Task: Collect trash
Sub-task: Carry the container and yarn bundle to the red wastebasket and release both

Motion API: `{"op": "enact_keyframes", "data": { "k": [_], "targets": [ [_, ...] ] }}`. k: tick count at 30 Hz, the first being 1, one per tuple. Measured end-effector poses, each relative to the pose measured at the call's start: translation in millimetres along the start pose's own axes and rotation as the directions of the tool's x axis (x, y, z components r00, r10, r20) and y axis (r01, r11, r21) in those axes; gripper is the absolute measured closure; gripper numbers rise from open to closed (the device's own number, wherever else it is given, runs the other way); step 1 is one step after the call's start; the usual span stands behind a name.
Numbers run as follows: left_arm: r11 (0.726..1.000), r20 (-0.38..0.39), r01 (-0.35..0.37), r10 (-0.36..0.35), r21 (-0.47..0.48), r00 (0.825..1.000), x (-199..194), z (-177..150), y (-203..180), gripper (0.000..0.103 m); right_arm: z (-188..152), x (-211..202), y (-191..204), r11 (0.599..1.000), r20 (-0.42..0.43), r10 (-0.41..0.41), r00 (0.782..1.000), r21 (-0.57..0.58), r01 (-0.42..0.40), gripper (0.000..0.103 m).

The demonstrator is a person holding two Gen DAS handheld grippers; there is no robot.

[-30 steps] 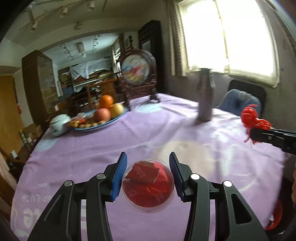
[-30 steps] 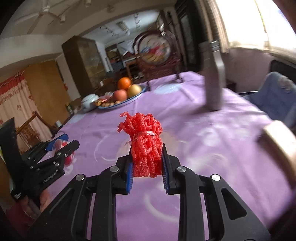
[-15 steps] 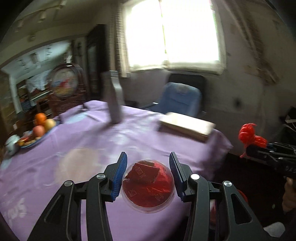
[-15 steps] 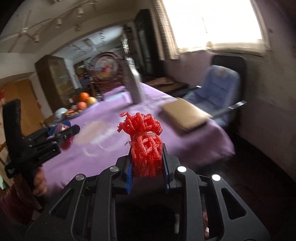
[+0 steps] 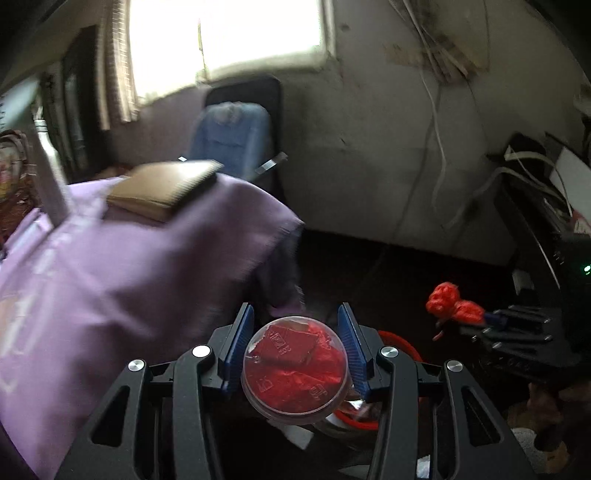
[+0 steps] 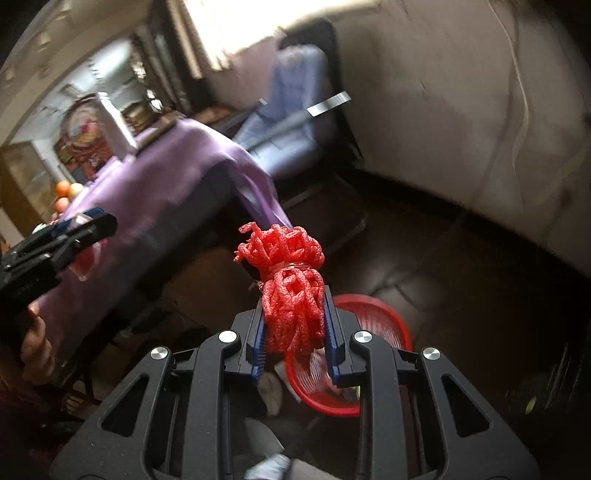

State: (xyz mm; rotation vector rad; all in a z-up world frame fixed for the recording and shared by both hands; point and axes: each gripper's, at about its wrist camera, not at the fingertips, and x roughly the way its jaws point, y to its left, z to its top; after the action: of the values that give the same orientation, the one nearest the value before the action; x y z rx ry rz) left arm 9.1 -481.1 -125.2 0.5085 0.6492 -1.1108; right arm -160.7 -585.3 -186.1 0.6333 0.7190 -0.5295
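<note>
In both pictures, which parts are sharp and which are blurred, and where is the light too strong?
Left wrist view: the left gripper and its clear cup of red wrappers are sharp; the purple tablecloth is smeared; the window is blown out. Right wrist view: the right gripper and red foam net are sharp; the room behind is streaked, the floor dark.

table (image 5: 122,280): purple cloth | on it: brown book (image 5: 162,188), bottle (image 5: 50,184)

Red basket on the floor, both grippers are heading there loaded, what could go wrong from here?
The red basket is partly hidden behind the right gripper, so the foam net might drop outside its rim. The clear cup of red wrappers in the left gripper faces forward, so tilting could spill them.
</note>
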Motion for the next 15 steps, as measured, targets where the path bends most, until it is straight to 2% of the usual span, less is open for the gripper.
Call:
{"op": "enact_keyframes", "data": {
  "k": [6,9,12,13,15],
  "targets": [
    [0.997,-0.107,0.060,-0.054,0.053,0.993,59,-15,-28,0.056,-28,47,-33,0.995,-0.100,0.014,0.995,0.095,-0.005,0.076],
    [0.994,-0.154,0.089,-0.077,0.069,0.985,87,-25,-40,0.056,-34,65,-41,0.994,-0.140,0.022,0.990,0.107,-0.007,0.073],
    [0.991,-0.194,0.119,-0.105,0.060,0.975,110,-32,-45,0.056,-41,86,-47,0.996,-0.194,-0.032,0.981,0.078,0.048,0.062],
    [0.990,-0.211,0.128,-0.113,0.058,0.971,117,-35,-47,0.056,-44,88,-50,0.994,-0.196,-0.056,0.979,0.076,0.072,0.055],
    [0.988,-0.233,0.143,-0.127,0.054,0.964,126,-39,-47,0.056,-46,89,-55,0.993,-0.199,-0.059,0.978,0.090,0.079,0.054]
  ]
}}
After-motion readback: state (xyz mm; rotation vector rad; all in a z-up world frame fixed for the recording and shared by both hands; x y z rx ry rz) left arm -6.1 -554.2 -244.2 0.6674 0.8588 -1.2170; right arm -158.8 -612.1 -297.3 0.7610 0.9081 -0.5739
